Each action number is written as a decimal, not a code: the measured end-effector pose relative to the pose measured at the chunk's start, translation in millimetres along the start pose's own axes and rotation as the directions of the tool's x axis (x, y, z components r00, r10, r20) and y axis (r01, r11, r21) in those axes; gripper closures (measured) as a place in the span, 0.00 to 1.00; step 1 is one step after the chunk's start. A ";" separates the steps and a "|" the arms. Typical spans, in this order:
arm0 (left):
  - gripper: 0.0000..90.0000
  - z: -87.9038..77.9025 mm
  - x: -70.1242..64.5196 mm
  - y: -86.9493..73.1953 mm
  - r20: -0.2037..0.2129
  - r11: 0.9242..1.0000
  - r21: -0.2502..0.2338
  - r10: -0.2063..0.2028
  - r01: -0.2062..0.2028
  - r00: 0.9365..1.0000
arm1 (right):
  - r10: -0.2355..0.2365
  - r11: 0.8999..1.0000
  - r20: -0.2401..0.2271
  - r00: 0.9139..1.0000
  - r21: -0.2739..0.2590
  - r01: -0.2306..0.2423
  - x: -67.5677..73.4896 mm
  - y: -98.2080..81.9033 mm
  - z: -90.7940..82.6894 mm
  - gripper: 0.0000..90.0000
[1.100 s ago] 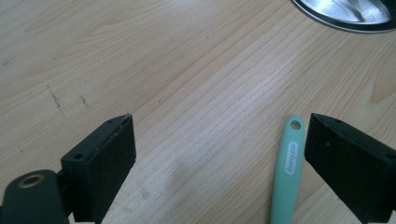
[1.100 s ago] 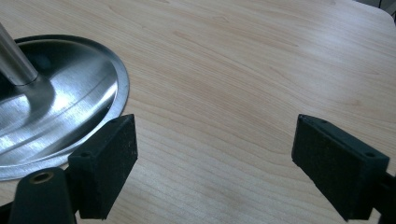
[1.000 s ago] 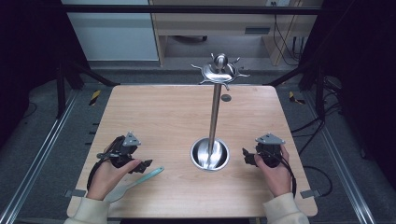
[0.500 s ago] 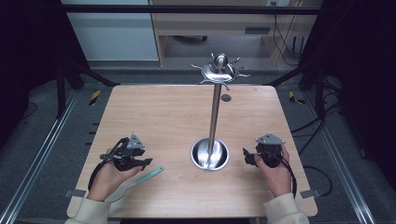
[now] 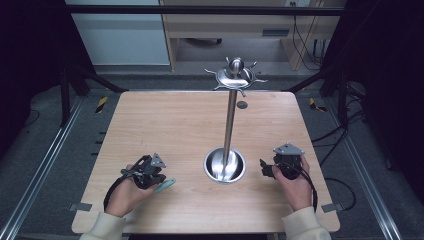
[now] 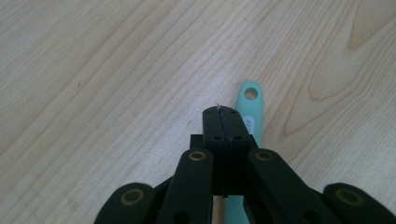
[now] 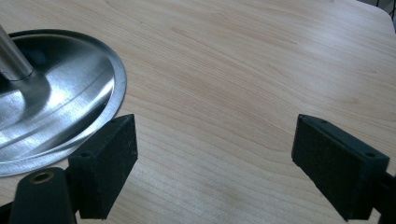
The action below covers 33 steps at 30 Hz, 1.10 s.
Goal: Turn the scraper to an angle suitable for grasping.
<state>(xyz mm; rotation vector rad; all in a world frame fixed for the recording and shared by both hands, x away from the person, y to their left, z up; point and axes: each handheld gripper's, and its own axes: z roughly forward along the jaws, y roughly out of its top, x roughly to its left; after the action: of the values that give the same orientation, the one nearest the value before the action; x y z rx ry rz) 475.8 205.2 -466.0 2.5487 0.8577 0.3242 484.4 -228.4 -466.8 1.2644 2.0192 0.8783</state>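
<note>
Wooden table (image 5: 175, 130): left gripper (image 6: 223, 122) jaws just closed together above teal handle (image 6: 250, 105); right gripper (image 7: 215, 154) jaws apart.

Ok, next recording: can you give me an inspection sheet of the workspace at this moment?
Surface: wooden table, bare wood, no spills seen.
Job's things: teal handle flat on the table; steel hook stand upright in its round base.
Clutter: small dark disc near the far edge.
Grippers: left gripper has just been closing, pads meet above the handle, nothing seen between; right gripper open over bare wood.
Cables: gripper cable trails off the near edge.
Surroundings: floor rails, dark floor.
</note>
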 end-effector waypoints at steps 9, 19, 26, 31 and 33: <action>1.00 1.8 -8.7 0.4 0.024 0.999 0.026 0.038 -0.038 0.999 | 0.001 1.000 -0.001 1.000 -0.001 -0.001 0.3 0.1 -0.3 0.16; 1.00 -15.5 -20.3 12.8 0.044 0.994 0.019 0.108 -0.109 0.993 | 0.010 1.000 0.003 1.000 -0.002 -0.010 -0.9 -0.9 -0.9 0.16; 0.90 -25.0 -18.9 15.5 0.067 0.992 0.053 0.107 -0.111 0.992 | 0.012 1.000 0.001 1.000 -0.001 -0.012 -0.6 -0.5 -0.8 0.16; 0.80 -23.5 -22.2 17.9 0.072 0.989 0.083 0.114 -0.120 0.991 | 0.016 1.000 -0.003 1.000 0.000 -0.016 -0.1 -0.4 -0.3 0.16; 0.74 -21.2 -23.4 19.7 0.057 0.986 0.097 0.127 -0.133 0.990 | 0.014 1.000 -0.003 1.000 0.003 -0.014 -0.7 -0.6 -0.1 0.16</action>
<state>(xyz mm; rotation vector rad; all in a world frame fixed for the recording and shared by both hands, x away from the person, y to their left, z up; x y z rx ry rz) 460.3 183.4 -440.0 2.7014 0.7072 0.2602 484.3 -229.3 -467.2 1.2814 2.0166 0.8851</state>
